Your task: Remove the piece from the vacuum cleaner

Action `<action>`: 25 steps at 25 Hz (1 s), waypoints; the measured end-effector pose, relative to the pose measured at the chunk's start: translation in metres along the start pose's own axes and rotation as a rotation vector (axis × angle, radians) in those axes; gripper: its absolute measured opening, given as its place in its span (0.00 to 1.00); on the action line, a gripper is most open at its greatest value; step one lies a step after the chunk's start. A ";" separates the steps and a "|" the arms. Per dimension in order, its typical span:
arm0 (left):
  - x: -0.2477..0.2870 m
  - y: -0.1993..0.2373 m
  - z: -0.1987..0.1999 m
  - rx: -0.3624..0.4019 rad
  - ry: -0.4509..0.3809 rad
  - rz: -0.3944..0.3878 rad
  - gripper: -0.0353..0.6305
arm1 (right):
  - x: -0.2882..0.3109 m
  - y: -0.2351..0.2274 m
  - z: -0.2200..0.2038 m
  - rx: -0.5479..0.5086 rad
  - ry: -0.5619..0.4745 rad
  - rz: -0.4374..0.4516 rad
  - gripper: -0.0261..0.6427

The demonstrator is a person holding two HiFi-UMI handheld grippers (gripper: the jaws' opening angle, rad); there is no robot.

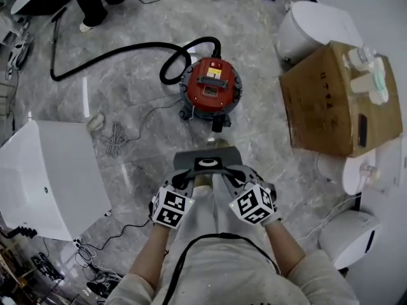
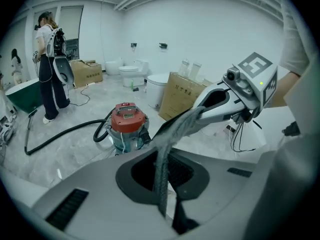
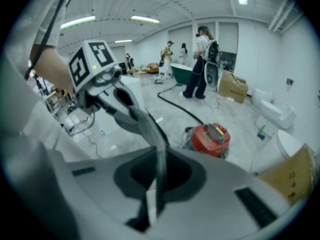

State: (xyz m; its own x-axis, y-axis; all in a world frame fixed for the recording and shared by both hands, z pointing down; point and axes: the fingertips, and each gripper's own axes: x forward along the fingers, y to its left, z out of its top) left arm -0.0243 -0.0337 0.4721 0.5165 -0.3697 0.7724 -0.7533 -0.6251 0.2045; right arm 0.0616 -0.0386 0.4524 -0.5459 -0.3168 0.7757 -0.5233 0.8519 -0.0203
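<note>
Head view: grey piece [image 1: 205,159] is up in the air, held by both tools in front of the person, with no contact to the vacuum cleaner [image 1: 210,86].

- Left tool [image 1: 188,176]: jaws pinched nearly flat together, clamped on the piece at the rim of its dark oval opening [image 1: 206,164], 9 o'clock side.
- Right tool [image 1: 230,175]: same pinch, clamped on the rim at the 3 o'clock side. Both gripper views show the two tools meeting at that opening.
- The vacuum cleaner, with its red top, sits on the floor [image 1: 267,164] at 12 o'clock from the tools, well apart from the piece. Black hose [image 1: 108,51] loops off its body toward 10 o'clock.
- Cardboard box [image 1: 324,103] stands at 2 o'clock, not involved.

Status, as a judgement: removal looks essentially done, since the piece is separated and carried on two grips. What is left is likely just parking it somewhere and letting go. No set-down spot is obvious from these views.

Risk: thin edge grips on a wide flat part, so it could pivot or slip if the tools drift apart.
</note>
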 end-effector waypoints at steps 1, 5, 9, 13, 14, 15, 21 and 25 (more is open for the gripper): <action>-0.009 -0.003 0.005 0.000 -0.008 -0.006 0.10 | -0.008 0.002 0.006 0.007 -0.007 0.005 0.08; -0.038 -0.018 0.020 -0.015 -0.036 -0.041 0.10 | -0.037 0.012 0.021 0.036 -0.037 0.028 0.08; -0.064 -0.032 0.030 -0.026 -0.056 -0.078 0.10 | -0.064 0.024 0.036 0.063 -0.069 0.042 0.08; -0.083 -0.041 0.042 -0.018 -0.076 -0.095 0.10 | -0.084 0.028 0.047 0.085 -0.091 0.042 0.08; -0.087 -0.043 0.045 -0.021 -0.085 -0.100 0.10 | -0.089 0.028 0.049 0.087 -0.097 0.040 0.08; -0.091 -0.045 0.049 -0.028 -0.095 -0.105 0.10 | -0.093 0.029 0.052 0.088 -0.103 0.038 0.08; -0.115 -0.053 0.070 -0.075 -0.172 -0.151 0.10 | -0.121 0.034 0.070 0.097 -0.146 0.033 0.08; -0.124 -0.059 0.079 -0.082 -0.203 -0.173 0.10 | -0.135 0.034 0.077 0.100 -0.168 0.017 0.08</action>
State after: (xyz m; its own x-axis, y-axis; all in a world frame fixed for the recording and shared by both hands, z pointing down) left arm -0.0111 -0.0053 0.3170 0.7049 -0.3981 0.5871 -0.6732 -0.6363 0.3768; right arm 0.0674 0.0010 0.2984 -0.6524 -0.3752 0.6585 -0.5712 0.8145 -0.1018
